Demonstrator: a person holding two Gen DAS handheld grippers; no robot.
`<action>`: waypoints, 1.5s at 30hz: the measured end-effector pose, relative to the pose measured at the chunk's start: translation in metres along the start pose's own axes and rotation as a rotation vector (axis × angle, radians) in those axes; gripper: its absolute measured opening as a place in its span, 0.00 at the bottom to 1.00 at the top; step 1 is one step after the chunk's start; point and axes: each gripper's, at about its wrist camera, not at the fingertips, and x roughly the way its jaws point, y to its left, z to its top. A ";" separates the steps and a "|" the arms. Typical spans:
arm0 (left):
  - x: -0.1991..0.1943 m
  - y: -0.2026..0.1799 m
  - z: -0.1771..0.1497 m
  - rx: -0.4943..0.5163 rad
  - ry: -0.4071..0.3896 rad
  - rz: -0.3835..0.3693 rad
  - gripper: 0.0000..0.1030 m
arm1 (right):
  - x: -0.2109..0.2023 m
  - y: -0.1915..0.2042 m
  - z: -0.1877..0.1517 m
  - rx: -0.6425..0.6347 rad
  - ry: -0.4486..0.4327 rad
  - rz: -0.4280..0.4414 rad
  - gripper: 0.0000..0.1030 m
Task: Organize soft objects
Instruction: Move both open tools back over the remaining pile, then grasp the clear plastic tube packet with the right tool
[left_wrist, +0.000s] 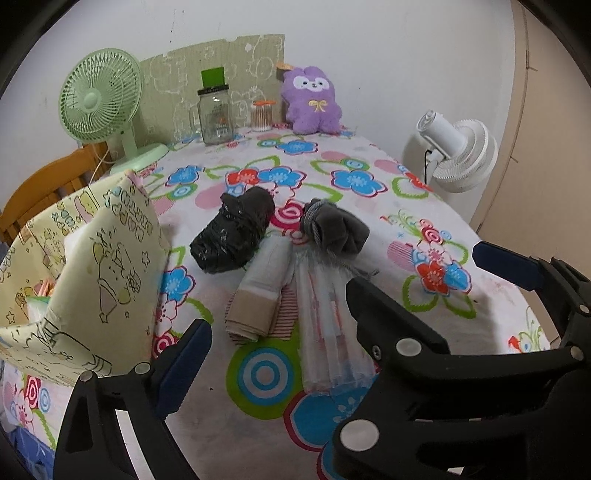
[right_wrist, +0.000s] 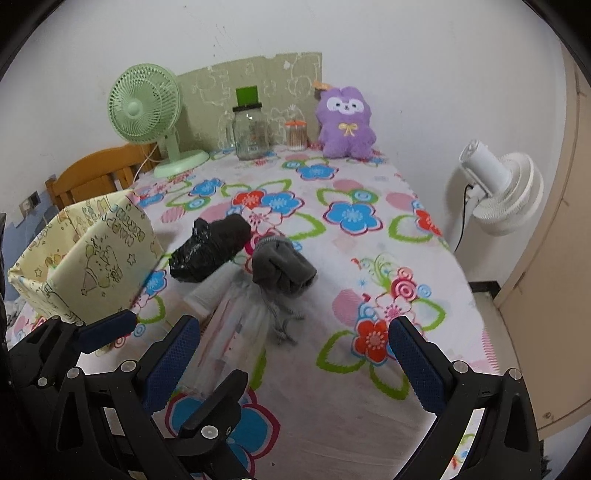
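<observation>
A pile of soft things lies mid-table: a black plastic bag roll (left_wrist: 231, 236) (right_wrist: 207, 249), a grey drawstring pouch (left_wrist: 332, 227) (right_wrist: 282, 267), a beige and white folded cloth (left_wrist: 258, 291) (right_wrist: 205, 291) and a clear plastic pack (left_wrist: 332, 325) (right_wrist: 240, 332). A yellow cartoon-print fabric box (left_wrist: 85, 273) (right_wrist: 88, 258) stands to their left. My left gripper (left_wrist: 280, 347) is open and empty, just short of the pile. My right gripper (right_wrist: 295, 358) is open and empty, near the table's front; the left gripper also shows in the right wrist view (right_wrist: 147, 328).
At the table's far end stand a green desk fan (left_wrist: 99, 99) (right_wrist: 144, 107), a glass jar (left_wrist: 216, 114) (right_wrist: 251, 131), a small cotton-swab jar (left_wrist: 262, 116) (right_wrist: 295, 134) and a purple plush toy (left_wrist: 312, 101) (right_wrist: 345, 123). A white fan (left_wrist: 454, 151) (right_wrist: 502, 192) stands off the right edge, a wooden chair (left_wrist: 44, 188) on the left.
</observation>
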 end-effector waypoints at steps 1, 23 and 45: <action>0.001 0.001 -0.001 -0.001 0.006 -0.004 0.93 | 0.002 0.000 -0.001 0.002 0.007 0.005 1.00; 0.009 0.026 -0.021 0.007 0.088 -0.001 0.82 | 0.041 0.038 -0.011 -0.022 0.190 0.110 0.64; 0.004 0.022 -0.012 -0.006 0.076 -0.052 0.86 | 0.020 0.037 -0.003 -0.083 0.121 0.067 0.20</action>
